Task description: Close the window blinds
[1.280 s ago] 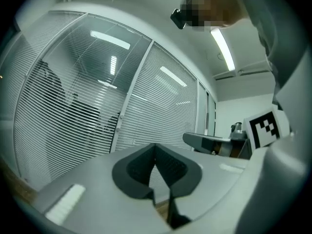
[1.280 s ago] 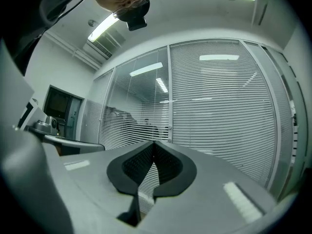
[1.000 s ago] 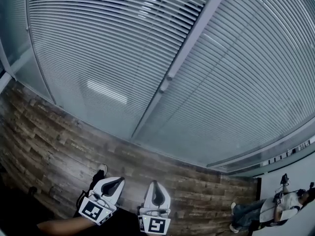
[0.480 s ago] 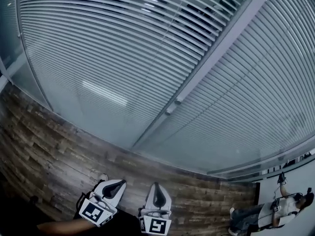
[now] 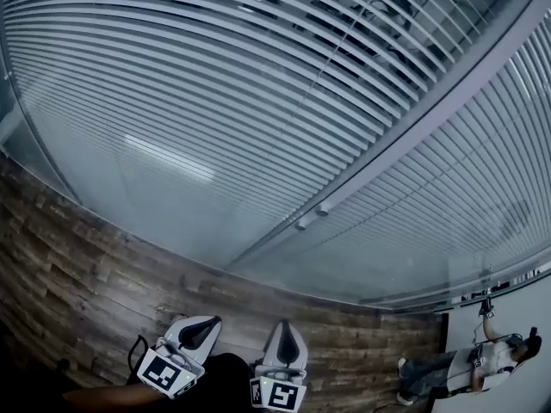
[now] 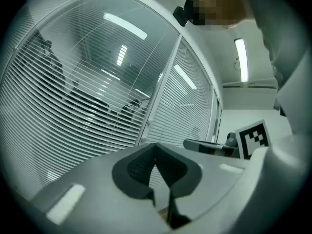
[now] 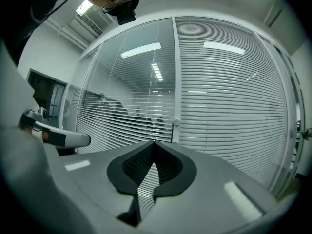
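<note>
Though thin, ribbed horizontal blinds point(image 5: 215, 101)

Pale window blinds point(image 5: 215, 101) of thin, smooth slats with a soft sheen hang behind glossy, reflective glass point(image 5: 164, 157). A smooth, pale frame post point(image 5: 413, 129), metal by its look, runs between the panes. The floor point(image 5: 77, 265) is brown wood-look planking, matt, with a rough, uneven grain. The left claw point(image 5: 200, 325) and right claw point(image 5: 285, 338) have smooth white plastic shells with a faint shine. Their pads point(image 7: 135, 165) are matt black and finely ribbed.
</note>
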